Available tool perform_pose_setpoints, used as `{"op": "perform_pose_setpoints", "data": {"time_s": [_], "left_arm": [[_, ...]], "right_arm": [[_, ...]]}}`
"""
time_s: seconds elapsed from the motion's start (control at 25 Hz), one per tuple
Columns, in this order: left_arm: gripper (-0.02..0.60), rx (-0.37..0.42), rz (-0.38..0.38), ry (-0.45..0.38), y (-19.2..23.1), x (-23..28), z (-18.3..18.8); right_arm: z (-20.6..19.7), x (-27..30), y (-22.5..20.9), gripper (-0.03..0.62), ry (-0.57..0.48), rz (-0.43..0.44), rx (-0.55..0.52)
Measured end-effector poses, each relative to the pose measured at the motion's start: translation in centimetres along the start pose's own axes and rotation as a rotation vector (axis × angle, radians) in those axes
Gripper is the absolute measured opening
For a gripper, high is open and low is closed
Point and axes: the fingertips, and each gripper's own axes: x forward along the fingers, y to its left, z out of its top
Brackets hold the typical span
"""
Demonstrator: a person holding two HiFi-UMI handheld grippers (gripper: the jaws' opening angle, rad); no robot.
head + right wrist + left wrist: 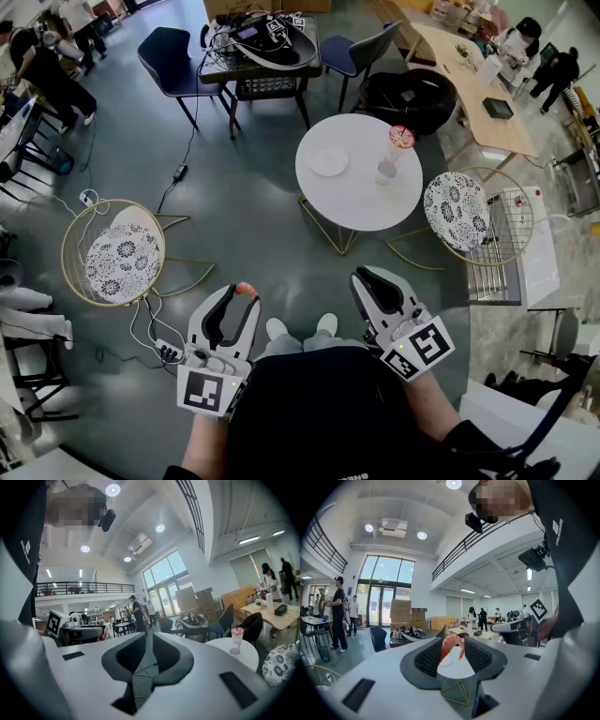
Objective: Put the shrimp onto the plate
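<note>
An orange shrimp (246,289) sits pinched at the tips of my left gripper (244,293), which is held low in front of the person's body. In the left gripper view the shrimp (451,648) hangs between the ribbed pads. A small white plate (328,162) lies on the round white table (356,202), well ahead and to the right of both grippers. The plate (446,661) shows just beyond the jaws. My right gripper (362,276) is shut with nothing in it, its pads (164,654) close together.
A clear cup with a red lid (394,155) stands on the table to the right of the plate. Two wire chairs with patterned cushions (122,255) (457,211) flank the path. A power strip and cables (167,351) lie on the floor at left. People stand farther back.
</note>
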Motion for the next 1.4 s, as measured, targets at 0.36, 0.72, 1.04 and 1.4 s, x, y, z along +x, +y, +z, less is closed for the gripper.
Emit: {"op": "perform_pose_setpoints", "data": {"time_s": [0.36, 0.72, 1.04, 1.4], "left_arm": [[0.158, -0.021, -0.008, -0.006, 1.8, 0.2, 0.2], [0.158, -0.028, -0.059, -0.055, 5.4, -1.0, 0.5], [0.156, -0.022, -0.095, -0.100, 9.4, -3.0, 0.0], [0.156, -0.031, -0.100, -0.114, 11.1, -2.2, 0.0]], "right_arm": [[-0.3, 0.7, -0.2, 0.057, 0.008, -0.043, -0.008], [0.0, 2.7, 1.5, 0.058, -0.031, -0.127, 0.011], [-2.0, 4.1, 4.1, 0.058, -0.026, -0.188, 0.013], [-2.5, 5.6, 4.6, 0.058, -0.005, -0.196, 0.002]]}}
